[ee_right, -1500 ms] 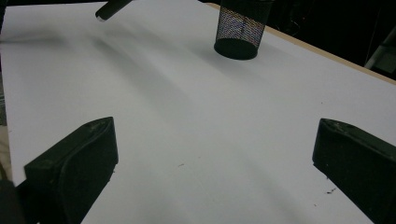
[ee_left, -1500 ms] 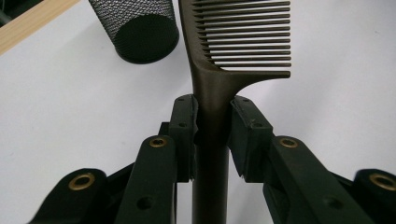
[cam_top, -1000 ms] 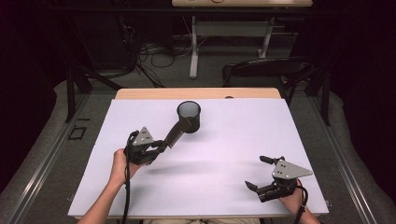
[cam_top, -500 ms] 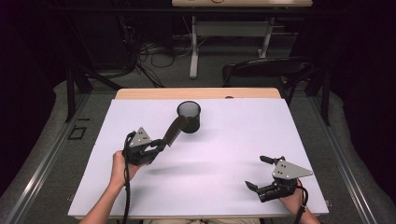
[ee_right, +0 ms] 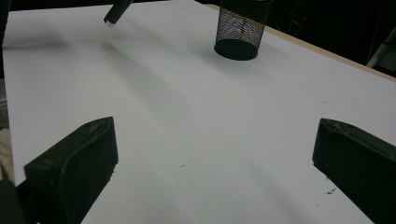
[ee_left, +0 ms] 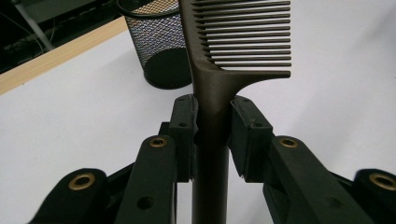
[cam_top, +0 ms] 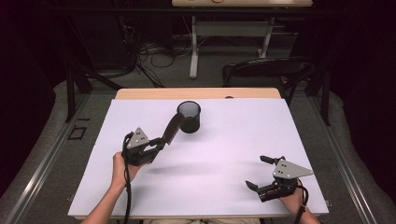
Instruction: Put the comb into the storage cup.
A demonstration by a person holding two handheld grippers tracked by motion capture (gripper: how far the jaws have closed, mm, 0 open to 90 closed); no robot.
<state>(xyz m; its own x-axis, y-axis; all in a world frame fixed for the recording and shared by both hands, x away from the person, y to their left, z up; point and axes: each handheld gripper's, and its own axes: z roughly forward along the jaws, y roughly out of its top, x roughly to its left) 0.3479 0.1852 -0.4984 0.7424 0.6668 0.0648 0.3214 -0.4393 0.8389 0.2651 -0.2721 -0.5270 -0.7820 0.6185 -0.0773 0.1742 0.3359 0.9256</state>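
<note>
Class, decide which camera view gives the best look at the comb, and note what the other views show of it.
The left gripper view: the comb stands close up, teeth plain, handle clamped between the jaws. The high view shows it as a dark bar slanting toward the mesh cup. The right gripper view catches a dark tip, likely its handle end.

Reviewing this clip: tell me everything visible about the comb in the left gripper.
The comb is dark brown, matte, plastic-looking, with a long plain handle and one row of straight, evenly spaced teeth along one side. The left gripper is shut on the handle just below the first tooth, its pads pressing either side. In the high view the comb is held above the white table, slanting up toward the black mesh cup, its far end close to the cup's rim. Nothing else touches it.
</note>
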